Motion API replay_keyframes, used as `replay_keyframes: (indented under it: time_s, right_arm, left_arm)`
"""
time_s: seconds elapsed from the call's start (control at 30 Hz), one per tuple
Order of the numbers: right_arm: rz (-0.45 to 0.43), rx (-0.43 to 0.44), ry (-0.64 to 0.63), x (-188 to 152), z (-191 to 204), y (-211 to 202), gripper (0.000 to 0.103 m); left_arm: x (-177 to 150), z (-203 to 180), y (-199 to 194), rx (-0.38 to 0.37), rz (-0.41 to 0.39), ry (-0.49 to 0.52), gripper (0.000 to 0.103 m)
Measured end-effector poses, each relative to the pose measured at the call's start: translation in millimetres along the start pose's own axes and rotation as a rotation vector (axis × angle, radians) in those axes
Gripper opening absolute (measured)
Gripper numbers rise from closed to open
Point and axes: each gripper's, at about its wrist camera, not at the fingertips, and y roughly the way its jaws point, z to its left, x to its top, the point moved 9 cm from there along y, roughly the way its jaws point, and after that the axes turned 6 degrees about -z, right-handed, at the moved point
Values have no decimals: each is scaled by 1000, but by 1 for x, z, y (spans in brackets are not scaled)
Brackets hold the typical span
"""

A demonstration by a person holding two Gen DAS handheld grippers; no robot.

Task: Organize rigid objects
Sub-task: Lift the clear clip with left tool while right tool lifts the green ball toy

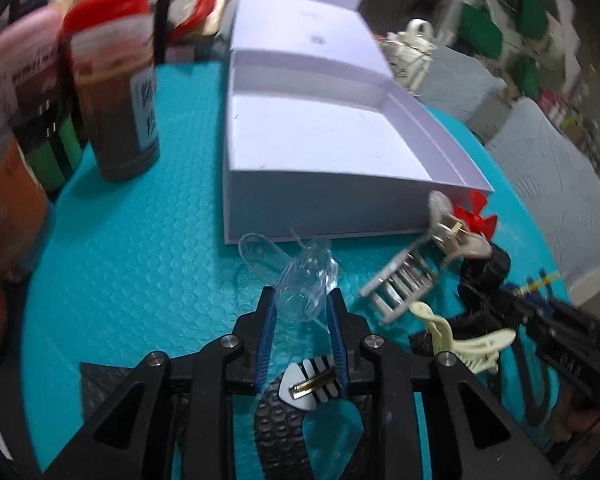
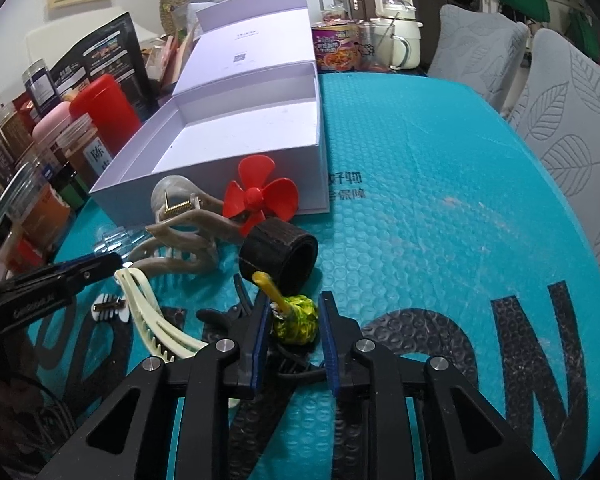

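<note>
Presently both grippers sit low over the teal bubble-wrap tabletop [image 2: 440, 240]. Left gripper [image 1: 301, 304]: fingers drawn narrow, clamped on a clear plastic hair clip [image 1: 300, 280] that juts forward from between the blue pads toward the open white box [image 1: 320, 136]. Right gripper [image 2: 294, 316]: fingers closed in on a yellow-green foil-wrapped lump [image 2: 296, 320] with a yellow stalk, pads against both its sides. Just ahead of it, a black ring [image 2: 280, 254]; behind that, a red propeller [image 2: 258, 196] against the box's front wall. Left of the ring lies a grey-brown claw clip [image 2: 180, 240] with a brass spring; nearer, a cream claw clip [image 2: 148, 312] and a small black-and-white striped clip [image 2: 110, 307]. Box interior bare. Jars with red and pink lids [image 2: 80, 120] stand beside the box's left wall.
</note>
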Motion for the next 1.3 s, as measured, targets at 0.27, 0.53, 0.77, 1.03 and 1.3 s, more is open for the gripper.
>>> replay_keyframes:
  time_s: [0.27,0.53,0.77,1.03,1.3]
  right_arm:
    - [28,-4,9,-4,-1,8,25]
    - [12,15,13,-3,-2,8,24]
    - [-12,-4,21,-4,-4,0,24]
    - [-56,5,6,-3,3,-22,24]
    - [-87,36,-31,-10,20,-44,24]
  left_arm:
    - [12,-4,11,-10,-19,23,42]
    - [13,-17,17,-17,-41,125,30]
    - [10,-15,10,-35,-42,106,23]
    - [7,-19,-18,-45,-84,98,23]
    - [3,-27,-56,-46,-147,115,23]
